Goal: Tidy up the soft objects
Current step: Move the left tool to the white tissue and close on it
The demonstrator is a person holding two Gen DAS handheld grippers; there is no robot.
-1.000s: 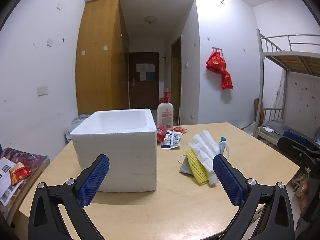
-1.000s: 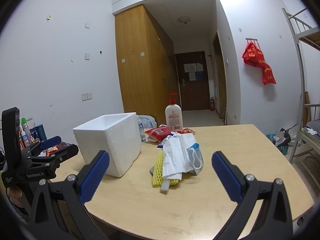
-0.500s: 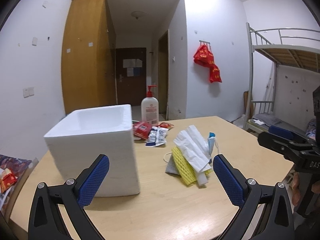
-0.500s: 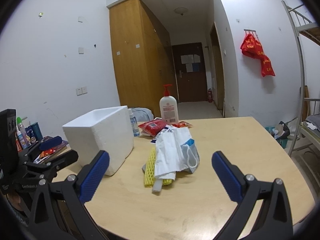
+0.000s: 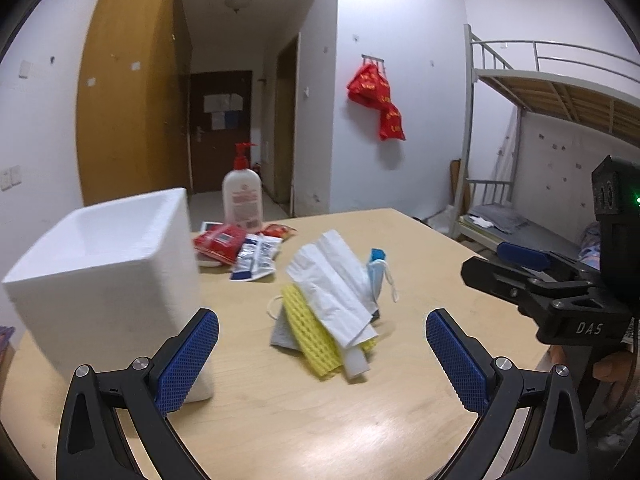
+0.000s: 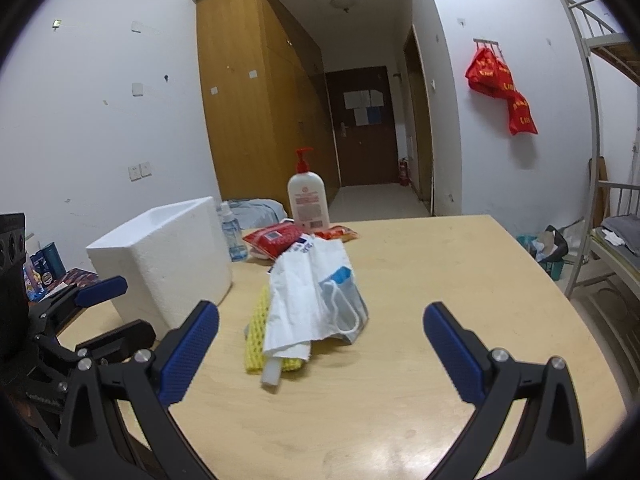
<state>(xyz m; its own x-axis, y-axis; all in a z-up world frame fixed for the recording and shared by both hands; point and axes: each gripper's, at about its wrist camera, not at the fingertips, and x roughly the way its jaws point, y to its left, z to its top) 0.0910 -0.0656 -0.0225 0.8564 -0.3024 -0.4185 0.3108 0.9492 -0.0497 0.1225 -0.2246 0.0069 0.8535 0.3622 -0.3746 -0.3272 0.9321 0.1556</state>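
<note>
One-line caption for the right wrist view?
Open right gripper faces a pile of soft items beside a white foam box on the table.

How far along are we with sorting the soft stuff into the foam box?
Nothing looks done: what shows of the foam box interior is bare. In hand: nothing; the left hand-held gripper and right hand-held gripper are both open above the table. Left: the pile of white tissue, yellow foam net and face mask, plus the packets behind it.

Even indoor light, fisheye-bent edges, slight blur.
</note>
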